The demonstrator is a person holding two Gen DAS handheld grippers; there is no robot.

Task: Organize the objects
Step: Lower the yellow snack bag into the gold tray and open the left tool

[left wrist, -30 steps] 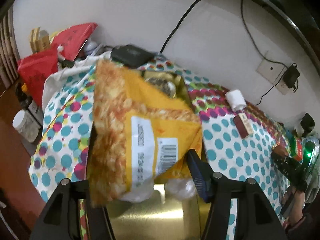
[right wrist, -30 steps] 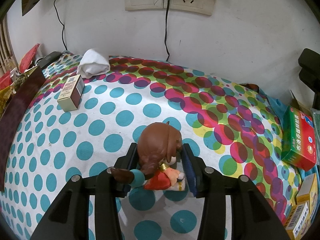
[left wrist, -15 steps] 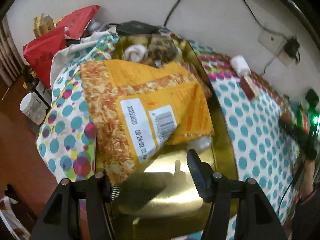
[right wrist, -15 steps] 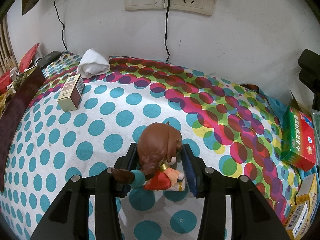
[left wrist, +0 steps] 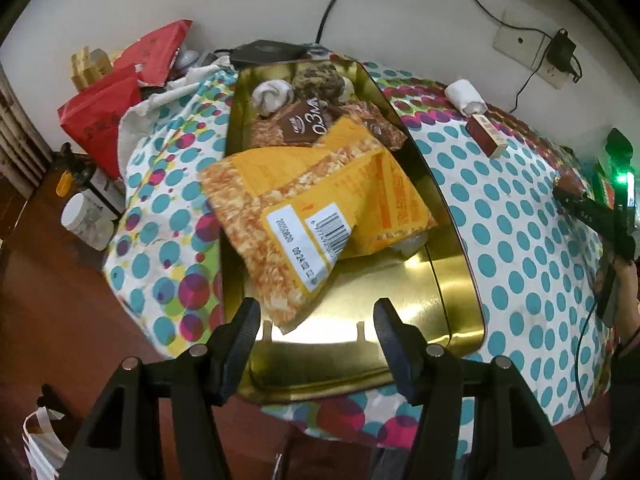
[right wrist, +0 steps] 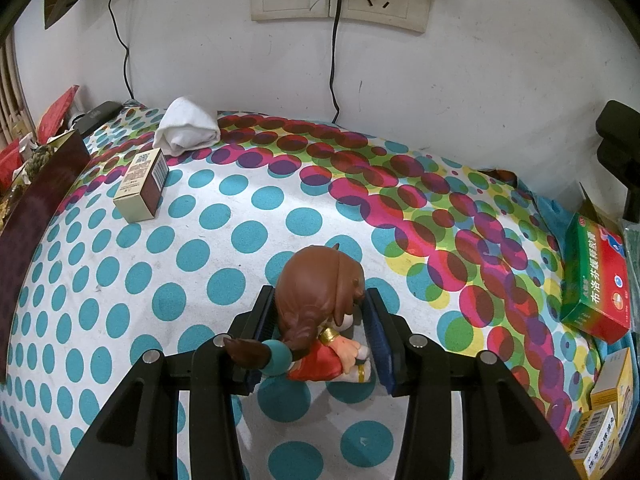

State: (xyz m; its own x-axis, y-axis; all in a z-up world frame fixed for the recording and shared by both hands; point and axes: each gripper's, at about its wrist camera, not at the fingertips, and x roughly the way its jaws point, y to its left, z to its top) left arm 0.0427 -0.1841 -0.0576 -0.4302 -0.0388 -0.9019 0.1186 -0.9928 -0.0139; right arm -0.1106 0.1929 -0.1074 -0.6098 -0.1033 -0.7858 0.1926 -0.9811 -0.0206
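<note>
Left tool (left wrist: 316,312): held spread and empty above the near end of the gold tin (left wrist: 400,364). Yellow snack bag (left wrist: 316,204): laid in the tin, partly over its left rim, with other packets behind it. Right tool (right wrist: 320,324): clenched around a brown-haired figurine (right wrist: 320,304) lying on the dotted desk (right wrist: 224,216). Small box (right wrist: 142,186) and white rolled cloth (right wrist: 186,126): placed side by side near the wall.
</note>
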